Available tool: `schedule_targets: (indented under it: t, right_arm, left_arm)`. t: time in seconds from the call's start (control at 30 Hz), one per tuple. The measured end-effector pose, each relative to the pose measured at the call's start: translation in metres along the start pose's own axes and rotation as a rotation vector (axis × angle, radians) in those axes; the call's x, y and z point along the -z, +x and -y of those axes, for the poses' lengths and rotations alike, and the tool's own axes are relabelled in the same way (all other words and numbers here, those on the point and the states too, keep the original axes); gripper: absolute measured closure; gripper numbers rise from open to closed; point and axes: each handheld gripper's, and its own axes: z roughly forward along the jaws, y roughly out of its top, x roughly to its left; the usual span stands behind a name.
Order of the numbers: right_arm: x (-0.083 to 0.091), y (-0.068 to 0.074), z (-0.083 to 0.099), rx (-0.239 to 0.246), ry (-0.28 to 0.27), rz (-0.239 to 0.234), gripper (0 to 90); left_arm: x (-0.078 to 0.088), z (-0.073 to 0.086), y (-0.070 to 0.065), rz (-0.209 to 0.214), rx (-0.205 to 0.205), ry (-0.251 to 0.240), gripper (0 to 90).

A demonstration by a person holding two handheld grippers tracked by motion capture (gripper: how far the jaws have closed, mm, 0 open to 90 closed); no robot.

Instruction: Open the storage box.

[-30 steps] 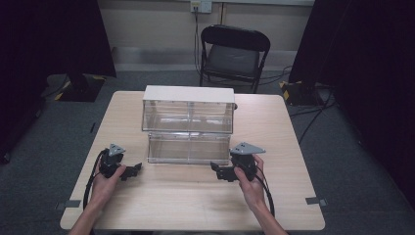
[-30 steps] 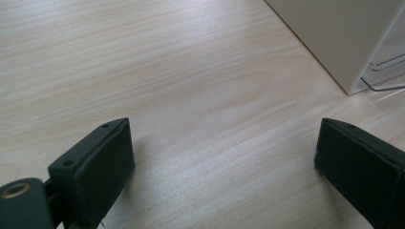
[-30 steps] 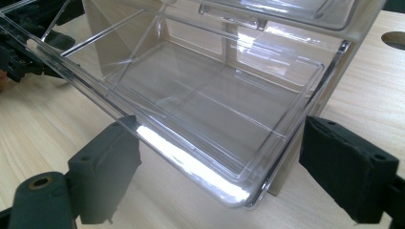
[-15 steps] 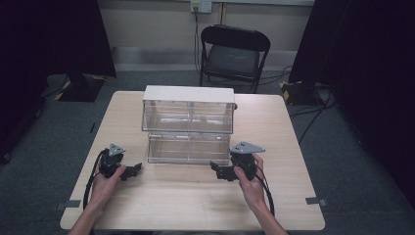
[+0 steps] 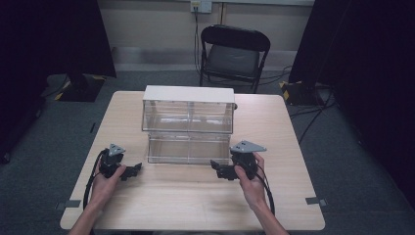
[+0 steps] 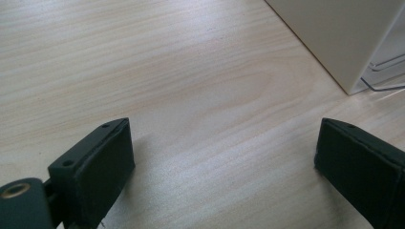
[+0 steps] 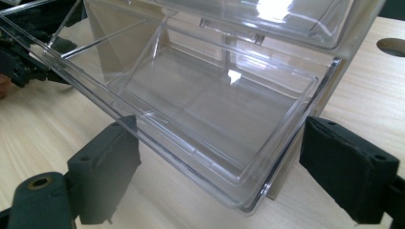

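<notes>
Where the pale wood-grain counter [image 5: 274, 127] stands on grey carpet, a black folding chair [image 5: 231, 54] sits behind it against a light wall, with dark curtains at both sides. A clear plastic drawer unit [image 5: 188, 122] with a cream top and cream side walls stands at the counter's middle; its lower drawer [image 7: 191, 114] is pulled out toward the person, smooth, glossy and empty. No writing can be read on it. The left tool [image 5: 132, 170] rests on the counter near the unit's left front corner, its matte black jaws spread wide apart over bare wood. The right tool [image 5: 219, 169] sits just in front of the drawer's right end, jaws likewise wide apart, the drawer's front corner lying between them.
</notes>
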Motion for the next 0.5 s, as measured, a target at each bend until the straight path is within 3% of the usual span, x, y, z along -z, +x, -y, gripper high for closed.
schedule_targets:
  t: [0.5]
  right_arm:
    - [0.0036, 0.0012, -0.0035, 0.002, -0.014, 0.014, 13.3]
  left_arm:
    - [0.0000, 0.0001, -0.0003, -0.001, 0.003, -0.001, 5.6]
